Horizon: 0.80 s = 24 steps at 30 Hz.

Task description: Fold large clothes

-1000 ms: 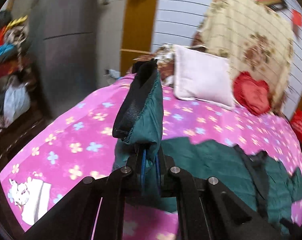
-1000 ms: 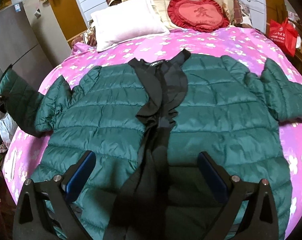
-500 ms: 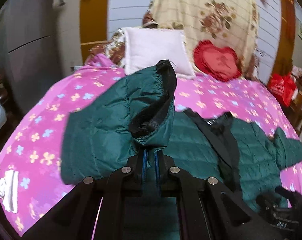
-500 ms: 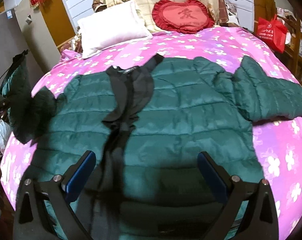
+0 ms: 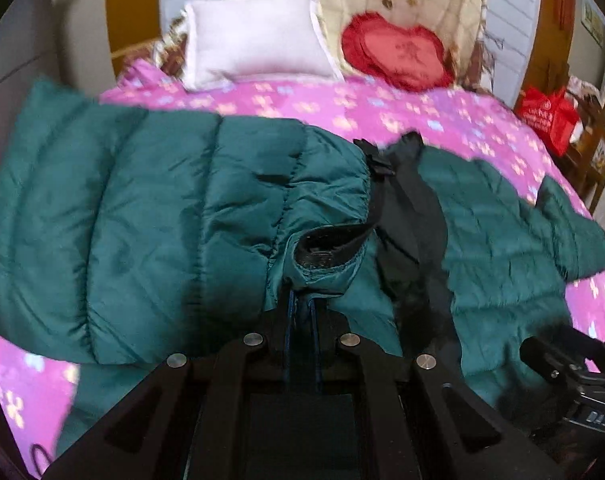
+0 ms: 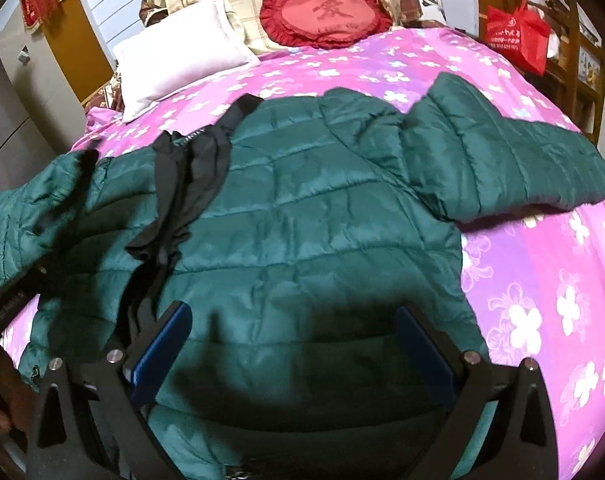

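Since a second ago the left gripper point(image 5: 302, 304) has carried the sleeve point(image 5: 150, 216) in from beside the bed and down across the jacket point(image 6: 302, 216), so that the sleeve now lies folded over the jacket's left half with its black-lined cuff point(image 5: 326, 252) just above the jaws. Those jaws are clenched on the cuff's edge (the fabric is pinched between the blue pads). The jacket, dark green and quilted, lies spread front-up on the pink flowered bed point(image 6: 542, 280), its black collar strip point(image 6: 190, 168) running toward 11 o'clock in the right wrist view and its other sleeve point(image 6: 502, 160) stretched out toward 2 o'clock. The right gripper point(image 6: 290, 352) hangs over the jacket's lower part, jaws released and wide, nothing between them. At 12 o'clock a white pillow point(image 6: 178, 56) and a red heart cushion point(image 6: 326, 12) rest at the head of the bed.
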Available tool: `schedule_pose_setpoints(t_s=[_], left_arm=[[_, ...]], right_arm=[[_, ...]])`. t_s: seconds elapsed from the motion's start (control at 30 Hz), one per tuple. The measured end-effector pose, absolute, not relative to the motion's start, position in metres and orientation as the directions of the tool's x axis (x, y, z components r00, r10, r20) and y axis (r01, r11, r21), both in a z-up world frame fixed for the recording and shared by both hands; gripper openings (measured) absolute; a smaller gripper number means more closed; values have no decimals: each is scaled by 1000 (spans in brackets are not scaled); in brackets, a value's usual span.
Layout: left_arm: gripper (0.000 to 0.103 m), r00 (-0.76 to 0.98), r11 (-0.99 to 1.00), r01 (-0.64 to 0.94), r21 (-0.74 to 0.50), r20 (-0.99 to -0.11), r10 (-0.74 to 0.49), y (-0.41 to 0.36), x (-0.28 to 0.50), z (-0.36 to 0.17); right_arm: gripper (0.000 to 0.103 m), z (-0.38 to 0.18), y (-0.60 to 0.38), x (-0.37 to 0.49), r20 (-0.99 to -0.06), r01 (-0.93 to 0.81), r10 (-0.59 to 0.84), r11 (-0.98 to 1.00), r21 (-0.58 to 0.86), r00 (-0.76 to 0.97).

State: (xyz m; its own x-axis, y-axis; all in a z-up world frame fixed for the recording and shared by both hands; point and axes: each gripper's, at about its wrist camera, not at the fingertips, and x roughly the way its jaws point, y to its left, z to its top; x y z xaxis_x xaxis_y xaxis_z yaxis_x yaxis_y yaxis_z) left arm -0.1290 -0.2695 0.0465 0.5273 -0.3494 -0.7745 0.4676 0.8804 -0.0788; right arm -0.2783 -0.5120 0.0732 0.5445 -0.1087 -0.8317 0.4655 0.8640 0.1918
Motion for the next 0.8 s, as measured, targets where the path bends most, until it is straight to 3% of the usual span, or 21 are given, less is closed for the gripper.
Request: schedule_pose_setpoints(t_s=[0.13,0.2,0.27,0.43,0.67,0.8], left_arm=[[0,485,864,490,-118,-786,-382,-278,-131,32],[1,433,843,495,-212,-781,-451,-271,-129,35],[18,353,807,499,-316,-776,-522,-261,-129,43],[33,372,770,537,-345,-722,-583,-230,-149,85],[34,622,882,399,-251,-633,-461,-158,-153,131],[34,706,918,292,-268,-588,-396,-128,-139,128]], right_arm=[[103,67,-513,-278,-845,457,-108,873,172,524],[103,68,-514,-279,-845,459,-113,873,167,522],[103,72,-515,-281,-841,464,-110,868,178,530],[103,83,-513,-278,-808,426,-12,854,298,589],[103,88,-479,-238,-740,261,211,845,466,638],[101,89,-454,-200,-740,208,228,870,446,633]])
